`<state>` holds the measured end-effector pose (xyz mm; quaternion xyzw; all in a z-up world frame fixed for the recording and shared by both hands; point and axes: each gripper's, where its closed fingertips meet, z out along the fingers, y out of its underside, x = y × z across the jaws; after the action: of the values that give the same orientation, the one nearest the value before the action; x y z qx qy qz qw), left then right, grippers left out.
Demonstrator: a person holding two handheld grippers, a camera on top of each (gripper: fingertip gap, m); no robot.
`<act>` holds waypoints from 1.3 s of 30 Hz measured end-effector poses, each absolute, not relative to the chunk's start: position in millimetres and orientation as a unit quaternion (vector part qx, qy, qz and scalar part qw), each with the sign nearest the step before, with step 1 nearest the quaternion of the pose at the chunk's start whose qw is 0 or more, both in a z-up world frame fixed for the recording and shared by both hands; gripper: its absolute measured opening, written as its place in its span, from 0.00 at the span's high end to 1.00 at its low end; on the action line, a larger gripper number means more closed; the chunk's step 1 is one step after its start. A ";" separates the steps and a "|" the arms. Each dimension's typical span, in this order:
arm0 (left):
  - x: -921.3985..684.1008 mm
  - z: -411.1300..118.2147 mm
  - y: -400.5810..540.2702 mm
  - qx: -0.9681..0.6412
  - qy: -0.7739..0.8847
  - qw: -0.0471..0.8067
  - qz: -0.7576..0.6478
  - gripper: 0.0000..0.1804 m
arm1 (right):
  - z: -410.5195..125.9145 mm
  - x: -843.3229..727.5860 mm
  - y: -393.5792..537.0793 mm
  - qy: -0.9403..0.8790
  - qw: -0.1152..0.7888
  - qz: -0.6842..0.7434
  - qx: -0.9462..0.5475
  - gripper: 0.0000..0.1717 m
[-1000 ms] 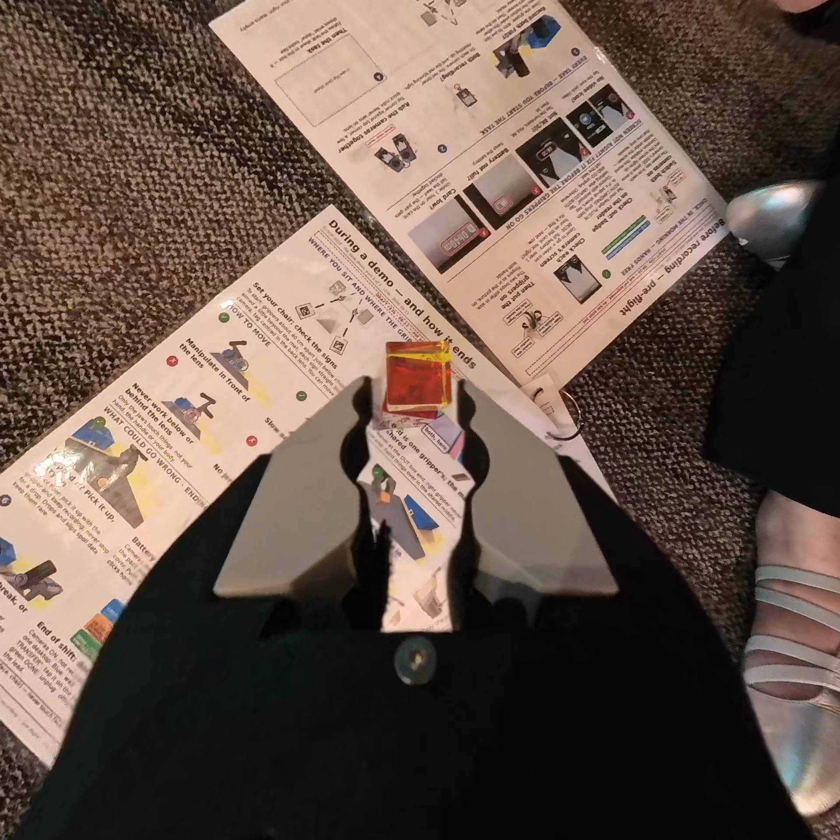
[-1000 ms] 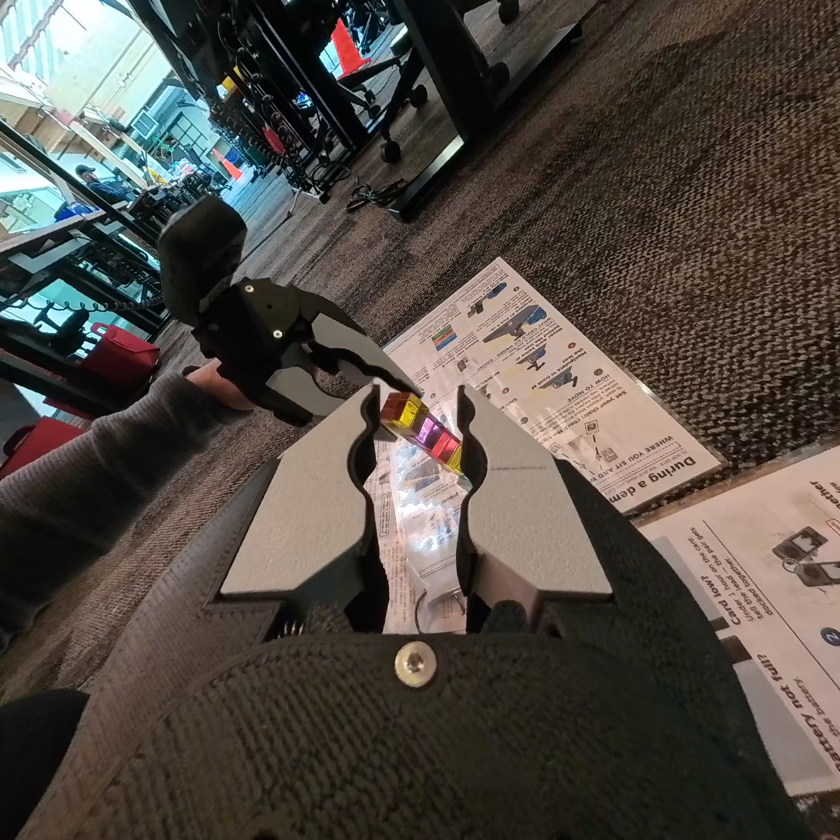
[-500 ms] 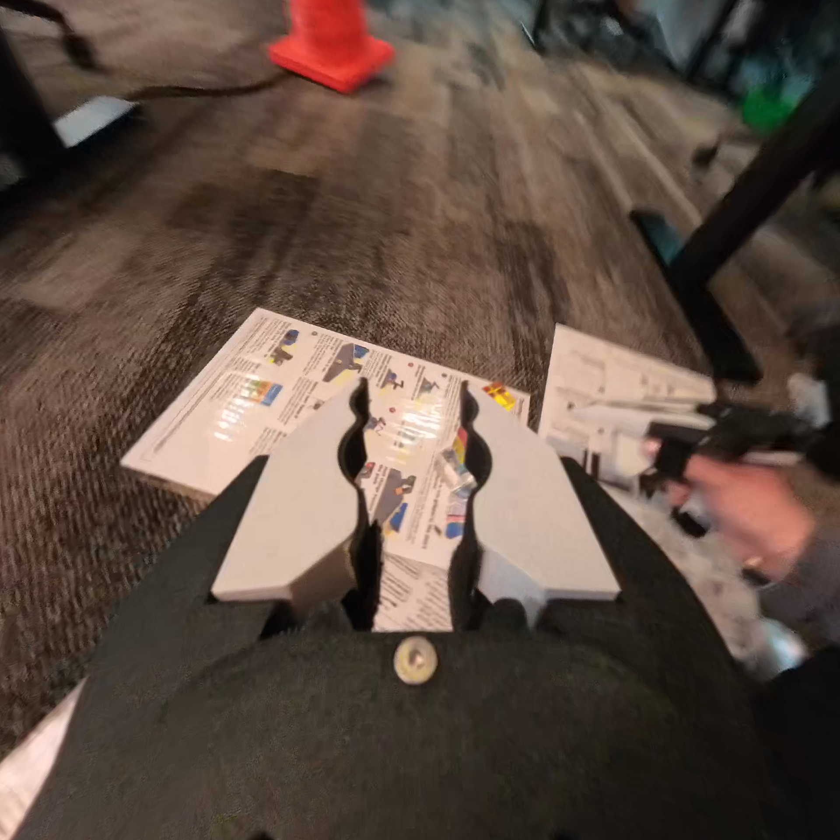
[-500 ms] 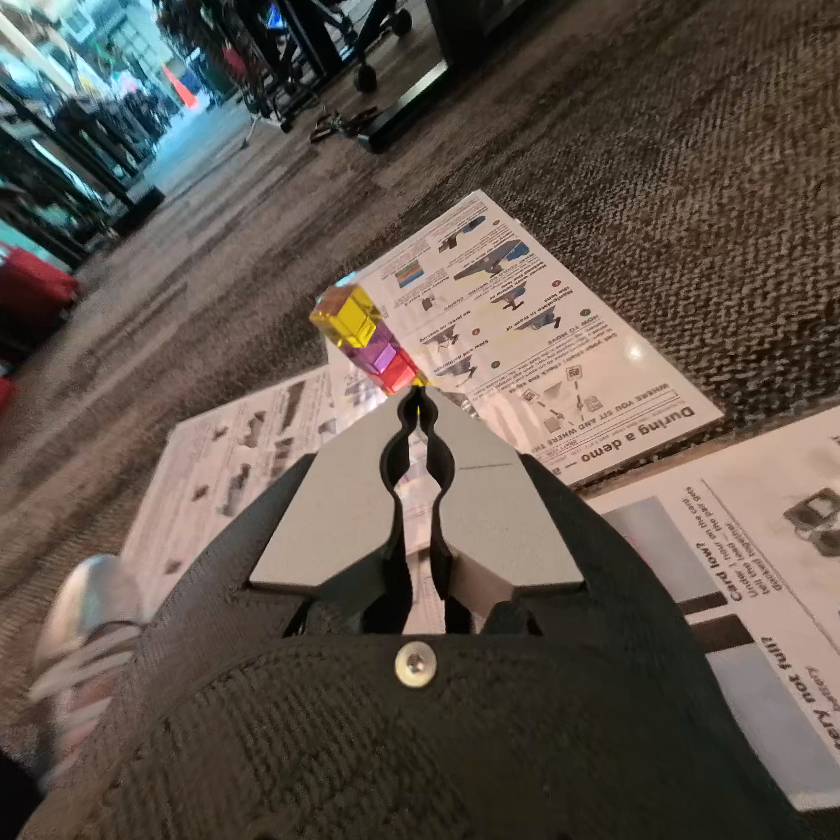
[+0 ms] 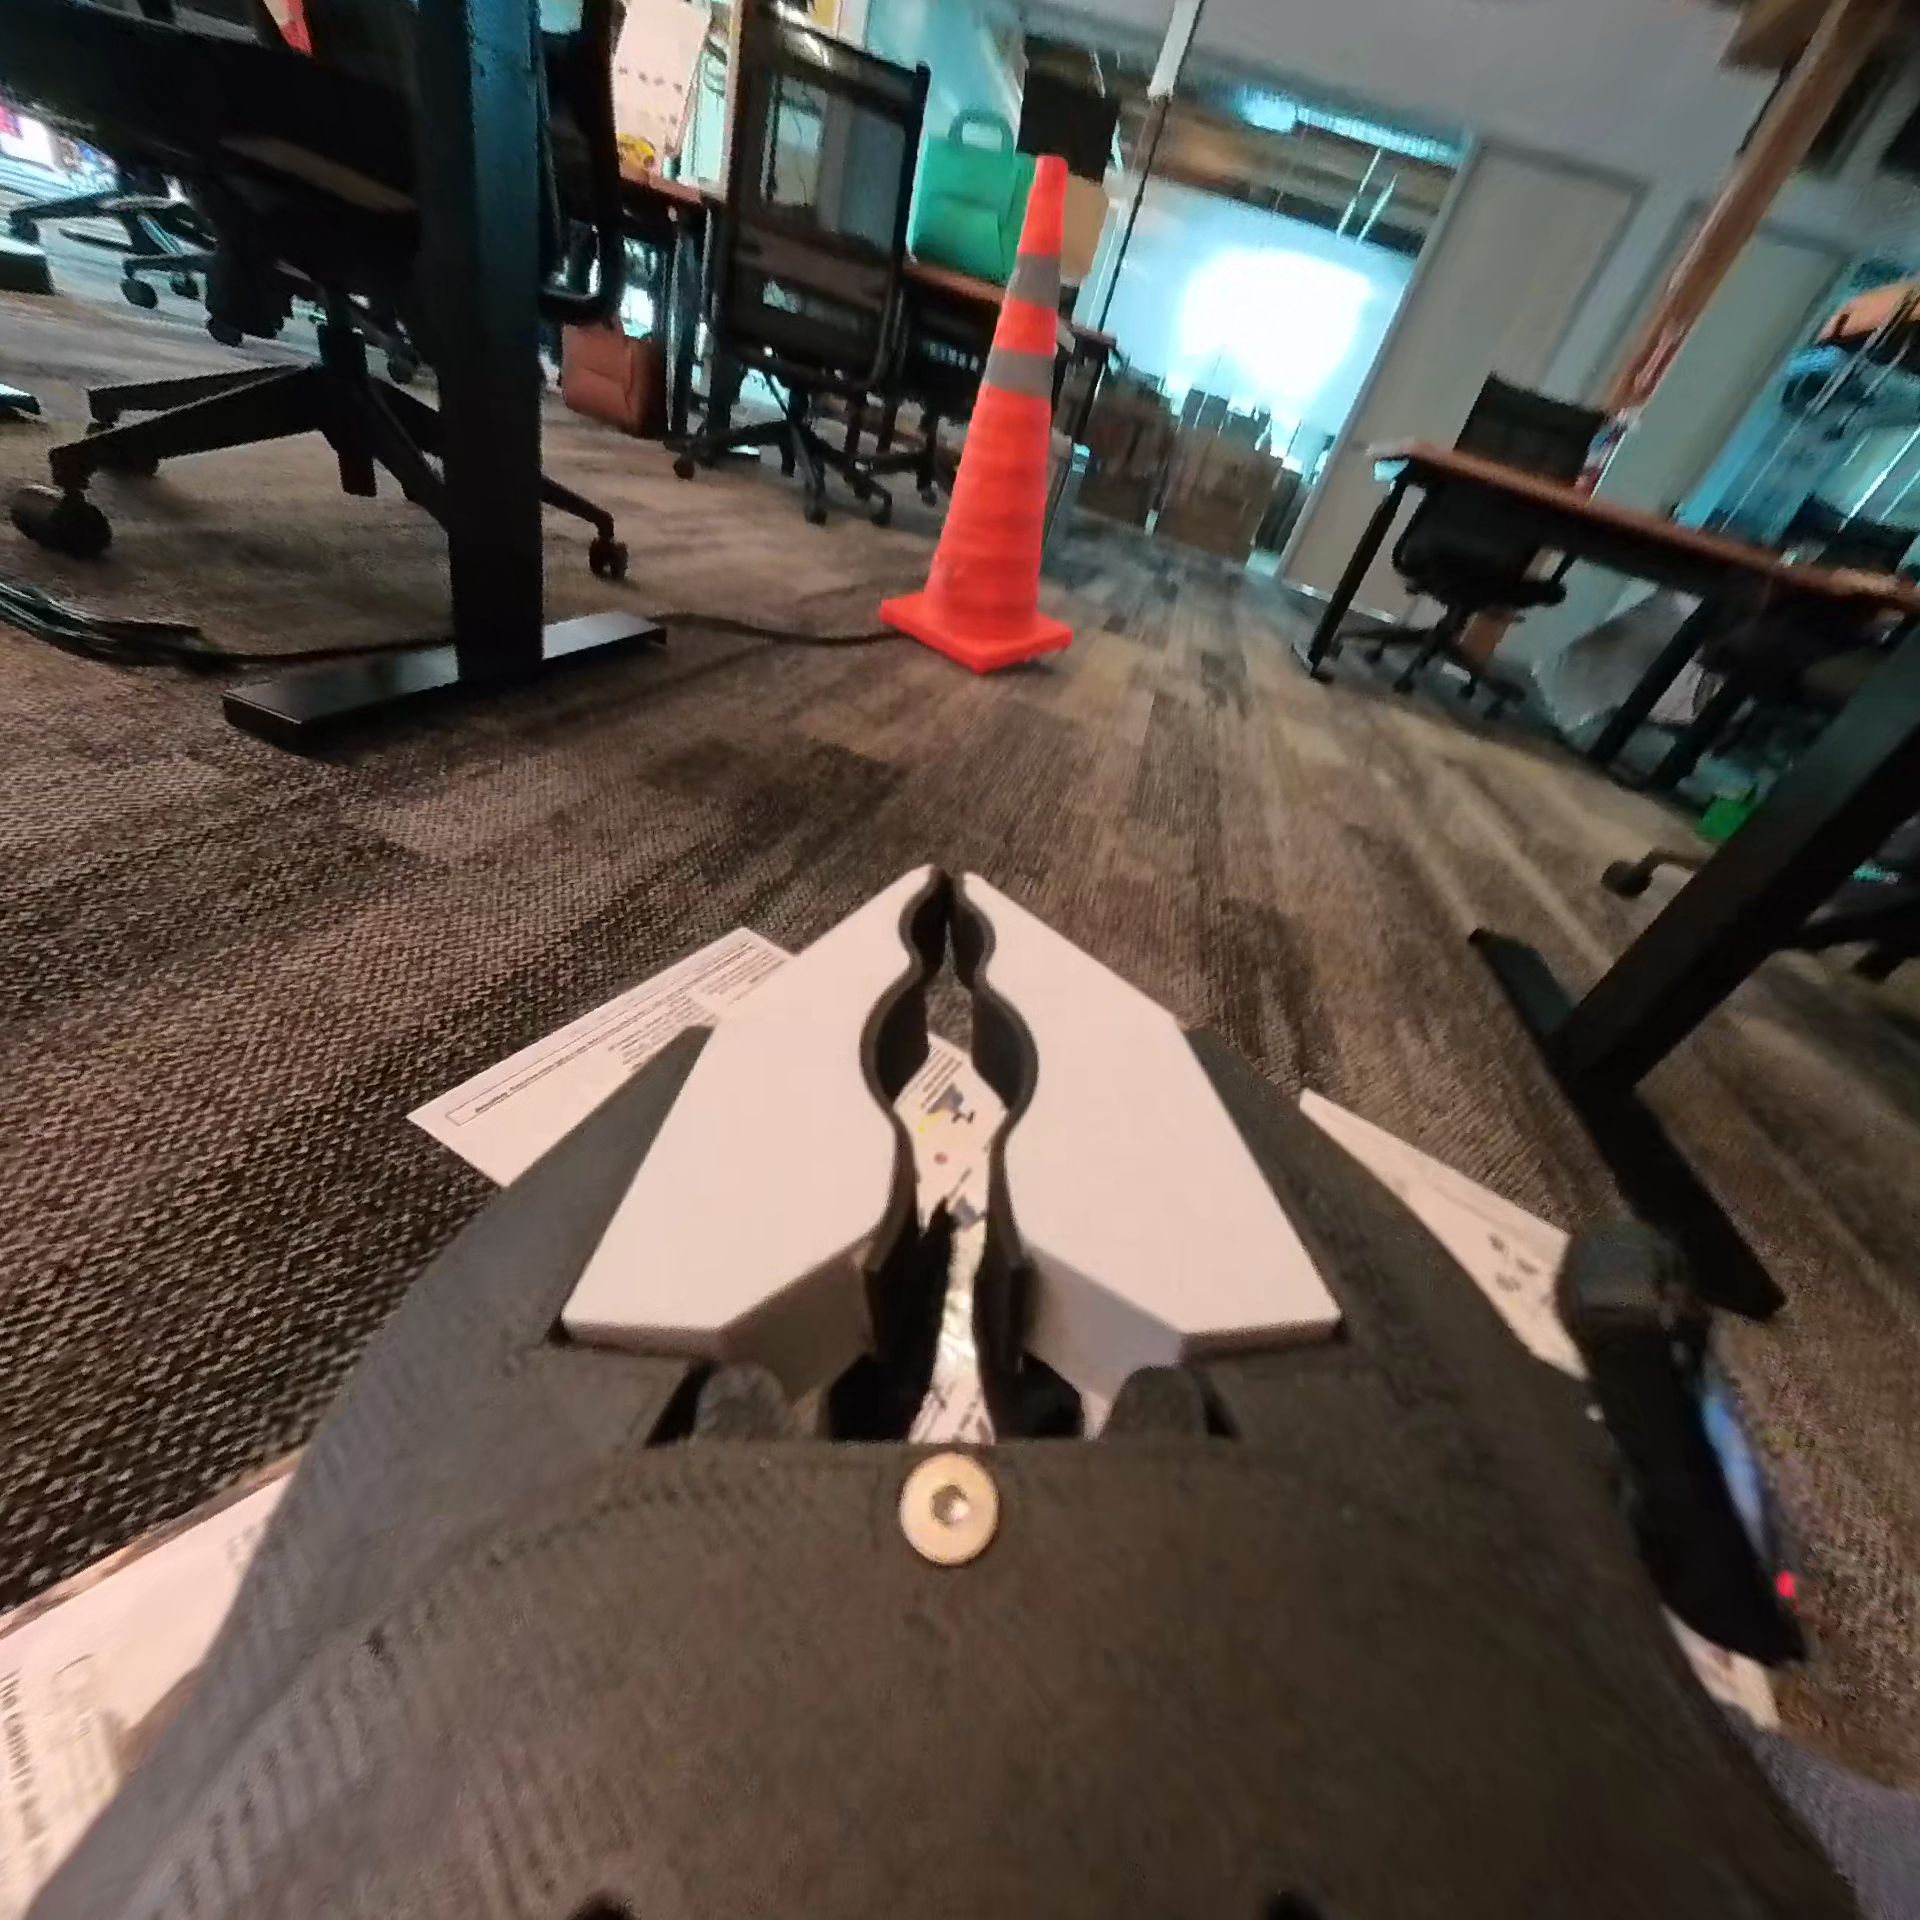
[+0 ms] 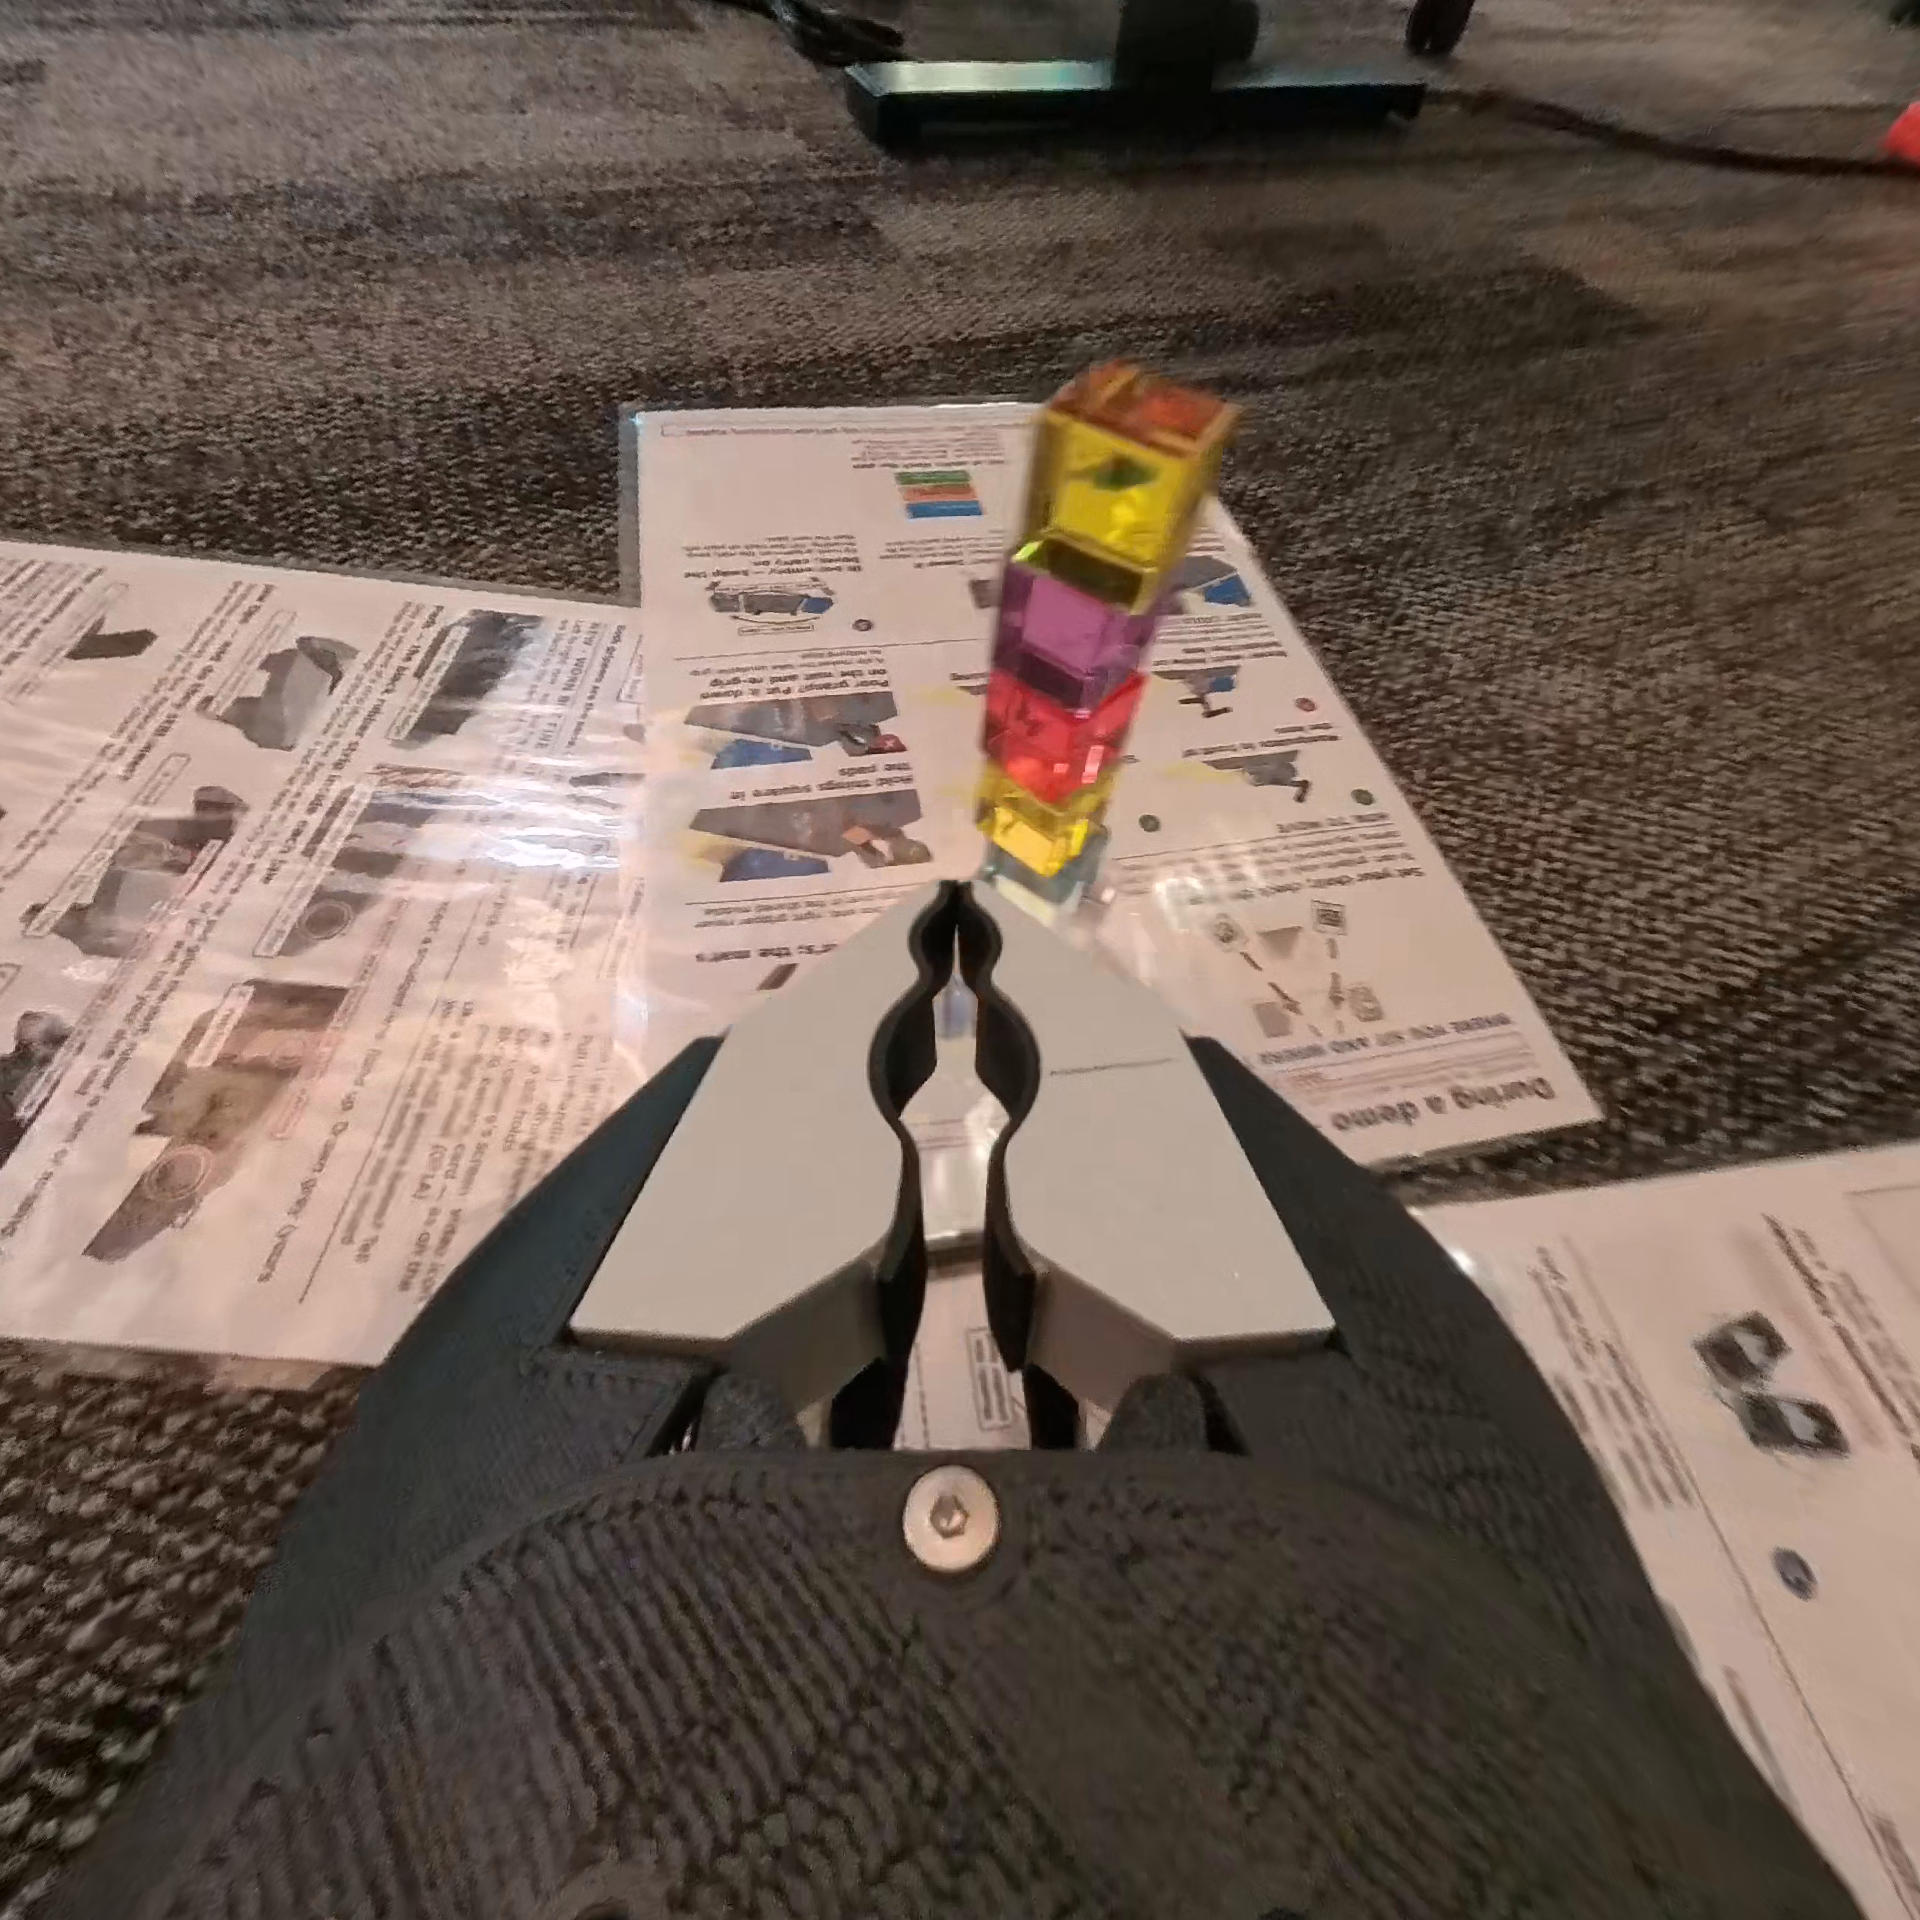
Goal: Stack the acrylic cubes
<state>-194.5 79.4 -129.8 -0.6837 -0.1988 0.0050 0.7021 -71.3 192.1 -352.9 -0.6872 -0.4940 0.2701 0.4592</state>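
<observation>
A tower of several translucent cubes (image 6: 1081, 644) stands on a laminated sheet (image 6: 810, 582): orange-yellow on top, then purple, red, yellow and a clear one at the bottom. My right gripper (image 6: 956, 896) is shut with nothing between its fingers; its tips sit just in front of the tower's base, slightly to its left, without touching it. My left gripper (image 5: 948, 883) is shut and holds nothing. It points low along the carpet over a sheet (image 5: 623, 1039). The tower does not show in the left wrist view.
More laminated sheets lie on the carpet at left (image 6: 260, 883) and right (image 6: 1714, 1403). An orange traffic cone (image 5: 997, 447), desk legs (image 5: 478, 364) (image 5: 1714, 935) and office chairs (image 5: 810, 270) stand ahead. A black device (image 5: 1683, 1455) is close at right. There is about 30 cm between the tips of the two grippers.
My left gripper left the tower's top cube, swung up from looking down to looking along the floor, and shut on air. My right gripper shut on nothing and turned to face the tower.
</observation>
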 end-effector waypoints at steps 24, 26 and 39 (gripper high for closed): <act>-202.1 -132.6 88.1 -0.655 -0.236 0.711 -0.097 1.00 | -439.2 -140.3 186.0 -0.696 0.471 -0.019 -0.542 1.00; -201.6 -133.2 88.9 -0.656 -0.236 0.710 -0.098 1.00 | -440.5 -137.9 190.7 -0.688 0.468 -0.024 -0.554 1.00; -198.9 -135.7 90.4 -0.658 -0.237 0.706 -0.114 1.00 | -435.2 -120.4 222.9 -0.639 0.469 -0.038 -0.609 1.00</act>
<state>-198.9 90.4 -135.7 -0.6576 -0.2368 -0.1138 0.7061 -120.4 222.9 -435.2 -0.6091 -0.6386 -0.0375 0.4688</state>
